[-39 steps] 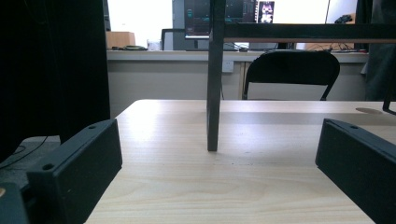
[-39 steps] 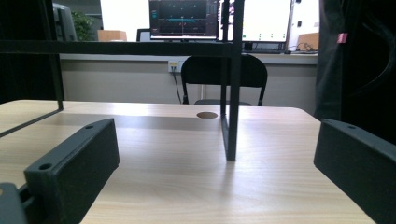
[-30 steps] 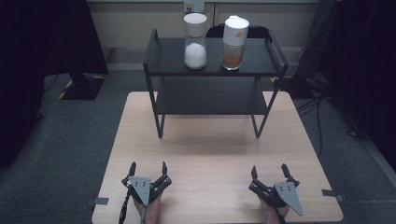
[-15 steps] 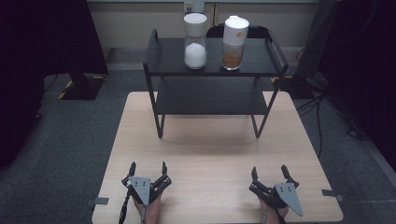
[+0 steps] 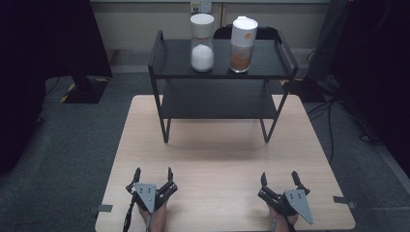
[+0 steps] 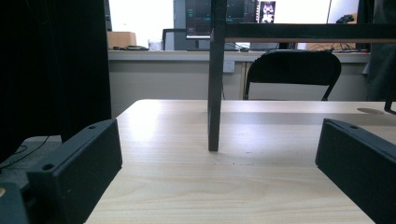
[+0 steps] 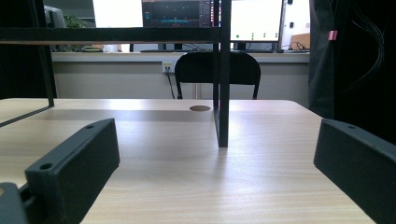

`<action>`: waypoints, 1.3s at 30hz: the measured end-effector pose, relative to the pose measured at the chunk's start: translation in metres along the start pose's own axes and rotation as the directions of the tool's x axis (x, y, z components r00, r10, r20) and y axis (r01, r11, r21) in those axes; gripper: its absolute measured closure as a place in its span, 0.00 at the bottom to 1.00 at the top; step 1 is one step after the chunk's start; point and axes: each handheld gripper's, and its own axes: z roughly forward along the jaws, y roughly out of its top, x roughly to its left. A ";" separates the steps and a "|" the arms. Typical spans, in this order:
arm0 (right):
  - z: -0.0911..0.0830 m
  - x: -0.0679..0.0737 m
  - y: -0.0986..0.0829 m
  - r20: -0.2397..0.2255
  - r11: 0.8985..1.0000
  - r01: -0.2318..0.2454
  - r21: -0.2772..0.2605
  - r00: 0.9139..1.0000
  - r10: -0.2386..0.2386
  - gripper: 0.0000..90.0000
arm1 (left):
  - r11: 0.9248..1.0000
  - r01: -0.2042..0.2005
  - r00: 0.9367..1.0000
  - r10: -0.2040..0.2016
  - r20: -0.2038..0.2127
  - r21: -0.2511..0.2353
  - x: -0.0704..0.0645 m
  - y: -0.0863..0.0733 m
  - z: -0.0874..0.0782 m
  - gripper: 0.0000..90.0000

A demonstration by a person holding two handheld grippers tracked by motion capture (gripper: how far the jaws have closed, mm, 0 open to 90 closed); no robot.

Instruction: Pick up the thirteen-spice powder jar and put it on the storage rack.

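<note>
A black two-level metal rack stands at the far end of the wooden table. On its top shelf stand a clear jar of white powder with a white lid and a clear jar of brown powder with a white lid. My left gripper rests open near the table's front left, nothing between its jaws. My right gripper rests open at the front right, also holding nothing. In the left gripper view a rack leg rises ahead; the right gripper view shows another leg.
A black chair stands behind the table's far edge. A dark curtain hangs at the left and dark equipment with cables at the right. Bare tabletop lies between the grippers and the rack.
</note>
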 end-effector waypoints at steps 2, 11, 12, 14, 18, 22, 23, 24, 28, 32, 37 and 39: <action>0.000 0.001 0.000 0.004 1.000 0.000 0.000 1.000 0.000 0.00 | 1.000 0.000 1.000 0.000 0.000 0.000 0.000 0.000 0.000 0.00; 0.000 0.001 0.000 0.005 1.000 0.000 0.001 1.000 0.000 0.00 | 1.000 0.000 1.000 0.000 -0.001 0.000 0.000 0.000 0.000 0.00; 0.000 0.001 0.000 0.006 1.000 0.000 0.000 1.000 0.000 0.00 | 1.000 0.000 1.000 0.000 -0.001 0.000 0.000 0.000 0.000 0.00; 0.000 0.001 0.000 0.007 1.000 0.000 0.001 1.000 0.000 0.00 | 1.000 0.000 1.000 0.000 -0.001 0.000 0.000 0.000 0.000 0.00; 0.000 0.002 0.000 0.008 1.000 0.000 0.000 1.000 0.000 0.00 | 1.000 0.000 1.000 0.000 -0.001 0.000 0.000 0.000 0.000 0.00; 0.000 0.002 0.000 0.011 1.000 0.000 0.001 1.000 0.000 0.00 | 1.000 0.000 1.000 0.000 -0.001 0.000 0.000 0.000 0.000 0.00; 0.000 0.002 0.000 0.011 1.000 0.000 0.001 1.000 0.000 0.00 | 1.000 0.000 1.000 0.000 -0.001 0.000 0.000 0.000 0.000 0.00; 0.000 0.002 0.000 0.011 1.000 0.000 0.001 1.000 0.000 0.00 | 1.000 0.000 1.000 0.000 -0.001 0.000 0.000 0.000 0.000 0.00; 0.000 0.002 0.000 0.011 1.000 0.001 0.000 1.000 -0.001 0.00 | 1.000 0.000 1.000 0.000 -0.001 0.000 0.000 0.000 0.000 0.00; 0.000 0.002 0.000 0.011 1.000 0.001 0.000 1.000 -0.001 0.00 | 1.000 0.000 1.000 0.000 -0.001 0.000 0.000 0.000 0.000 0.00; 0.000 0.002 0.000 0.011 1.000 0.001 0.000 1.000 -0.001 0.00 | 1.000 0.000 1.000 0.000 -0.001 0.000 0.000 0.000 0.000 0.00; 0.000 0.002 0.000 0.011 1.000 0.001 0.000 1.000 -0.001 0.00 | 1.000 0.000 1.000 0.000 -0.001 0.000 0.000 0.000 0.000 0.00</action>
